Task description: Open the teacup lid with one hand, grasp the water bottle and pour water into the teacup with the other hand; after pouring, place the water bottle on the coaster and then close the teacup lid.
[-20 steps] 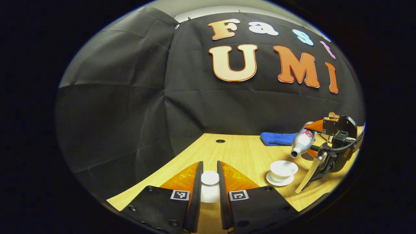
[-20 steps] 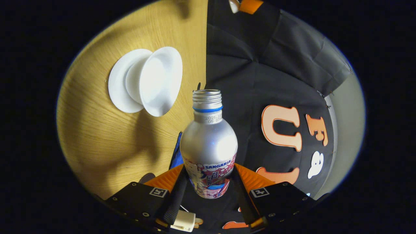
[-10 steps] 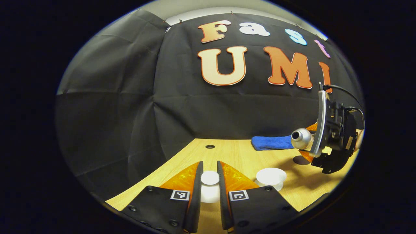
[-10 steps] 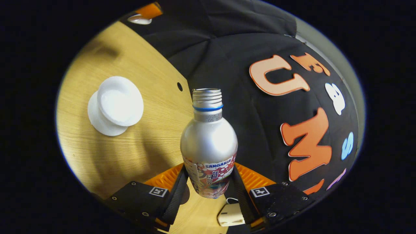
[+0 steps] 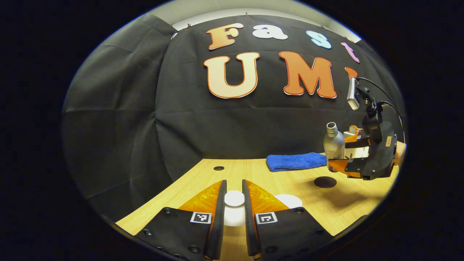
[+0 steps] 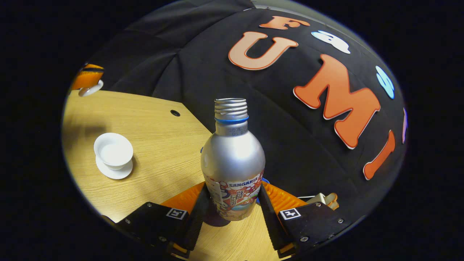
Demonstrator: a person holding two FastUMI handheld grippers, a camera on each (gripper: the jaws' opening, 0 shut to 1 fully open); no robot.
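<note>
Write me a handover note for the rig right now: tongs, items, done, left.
Left tongs: shut on the white round teacup lid, held off the cup.
Right tongs: shut on the silver uncapped water bottle, upright, above the dark round coaster.
White teacup on its saucer stands open on the wooden table; blue folded towel behind.
Done: lid off; the pour can't be confirmed from here.
Left: set bottle on coaster, close lid.

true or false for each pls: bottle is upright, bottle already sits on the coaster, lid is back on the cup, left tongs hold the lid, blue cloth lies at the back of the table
1. The water bottle is upright in the right tongs: true.
2. It rests on the coaster: false, it hangs above it.
3. The lid covers the teacup: false, the teacup is open.
4. The left tongs grip the lid: true.
5. A blue cloth lies at the back of the table: true.
</note>
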